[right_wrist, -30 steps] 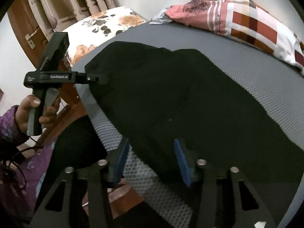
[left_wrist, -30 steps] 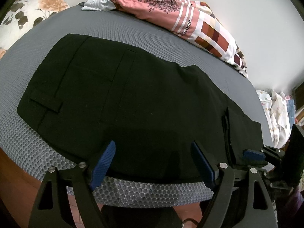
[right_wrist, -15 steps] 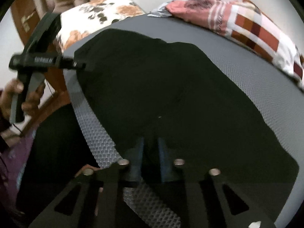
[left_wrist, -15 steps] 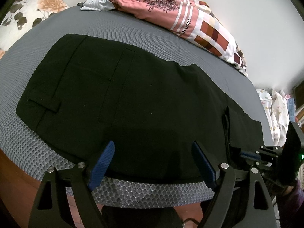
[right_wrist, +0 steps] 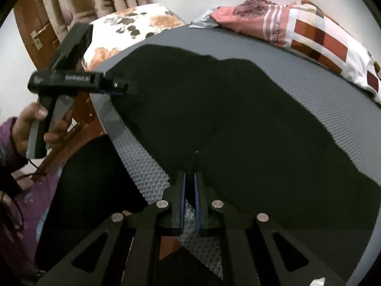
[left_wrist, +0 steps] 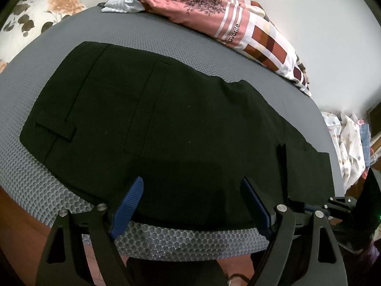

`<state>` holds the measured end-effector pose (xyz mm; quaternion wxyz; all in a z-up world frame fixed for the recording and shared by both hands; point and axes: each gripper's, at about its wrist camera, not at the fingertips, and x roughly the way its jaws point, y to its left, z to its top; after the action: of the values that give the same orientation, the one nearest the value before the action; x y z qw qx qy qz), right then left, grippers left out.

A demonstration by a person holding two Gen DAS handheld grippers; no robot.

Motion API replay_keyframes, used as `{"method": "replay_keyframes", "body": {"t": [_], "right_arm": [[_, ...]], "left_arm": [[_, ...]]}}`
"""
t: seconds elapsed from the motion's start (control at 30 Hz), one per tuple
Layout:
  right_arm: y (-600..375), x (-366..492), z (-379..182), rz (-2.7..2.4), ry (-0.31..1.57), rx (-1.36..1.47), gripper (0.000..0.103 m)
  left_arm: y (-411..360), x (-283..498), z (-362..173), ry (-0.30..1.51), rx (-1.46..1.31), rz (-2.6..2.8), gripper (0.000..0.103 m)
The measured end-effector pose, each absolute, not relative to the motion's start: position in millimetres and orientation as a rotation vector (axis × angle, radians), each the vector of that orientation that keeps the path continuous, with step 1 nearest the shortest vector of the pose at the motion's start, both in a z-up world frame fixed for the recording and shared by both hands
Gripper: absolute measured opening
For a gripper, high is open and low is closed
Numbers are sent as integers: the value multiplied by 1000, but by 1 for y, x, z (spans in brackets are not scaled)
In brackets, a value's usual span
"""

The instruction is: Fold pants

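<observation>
Tilting downward, right claw (right_wrist: pixel 188 178) pinching pants (right_wrist: pixel 238 124)

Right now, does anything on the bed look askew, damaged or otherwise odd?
Nothing stands out. The black pants lie flat across the grey mattress, near its front edge. The right gripper is pinched shut on their near edge; the left gripper is open over them. Patterned bedding is bunched along the far side.

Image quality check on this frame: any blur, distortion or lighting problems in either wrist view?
Left wrist view: sharp, strong fisheye bulge, black pants so dark that seams barely read, shadow near the left gripper. Right wrist view: softer, slight blur on the hand, pants nearly featureless around the right gripper.
</observation>
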<state>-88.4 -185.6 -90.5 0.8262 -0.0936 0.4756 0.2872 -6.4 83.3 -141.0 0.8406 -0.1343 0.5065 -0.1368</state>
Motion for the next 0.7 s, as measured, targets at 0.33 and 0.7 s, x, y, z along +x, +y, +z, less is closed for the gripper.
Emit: {"method": "replay_keyframes", "body": {"t": [0.33,0.7], "right_arm": [[-178,-111,-77,641,933,-308,50],[-154,-113,-102,601,904,-580,40]], "left_arm": [[83,-6,-141,1072,-291,-290,84],[84,-6,-142,1074,-290,-294,84]]}}
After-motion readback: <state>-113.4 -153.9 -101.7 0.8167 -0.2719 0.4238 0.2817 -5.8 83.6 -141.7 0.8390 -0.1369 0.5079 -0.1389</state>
